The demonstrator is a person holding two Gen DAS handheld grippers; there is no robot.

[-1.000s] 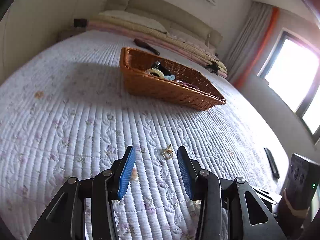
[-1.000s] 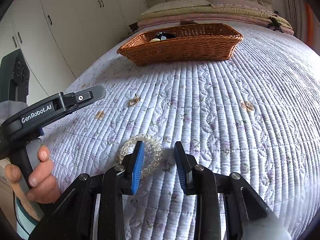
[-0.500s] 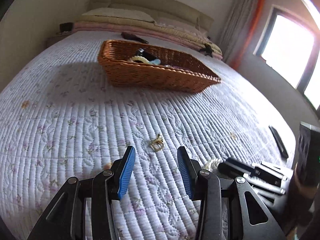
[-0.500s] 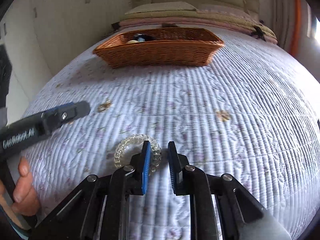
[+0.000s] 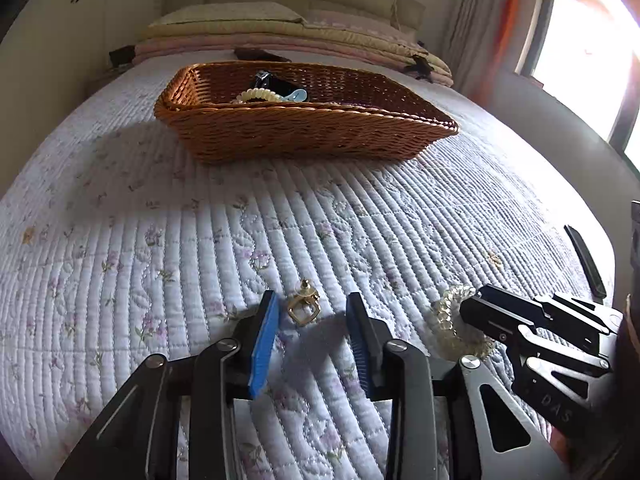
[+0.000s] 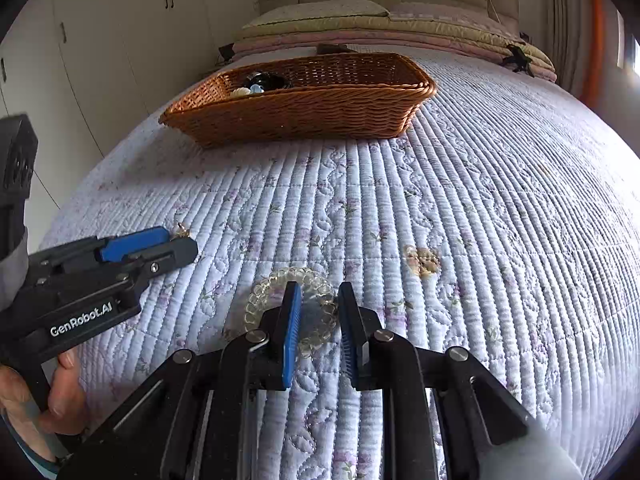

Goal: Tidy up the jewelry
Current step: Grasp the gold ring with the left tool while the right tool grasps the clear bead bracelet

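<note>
On the quilted bedspread (image 5: 160,240), the left gripper (image 5: 312,316) – jaws narrowing, not yet touching – brackets a gold earring (image 5: 303,307); the right gripper (image 6: 319,308), reopening slightly, straddles a clear beaded bracelet (image 6: 264,296) without pinching it.

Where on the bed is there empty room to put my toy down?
The widest bare stretch of quilt lies between the wicker basket and the clear bead bracelet, running out to the right. The quilt left of the basket is bare too. It is crowded near the front, around the gold earring, the bracelet and both hand-held grippers.
</note>
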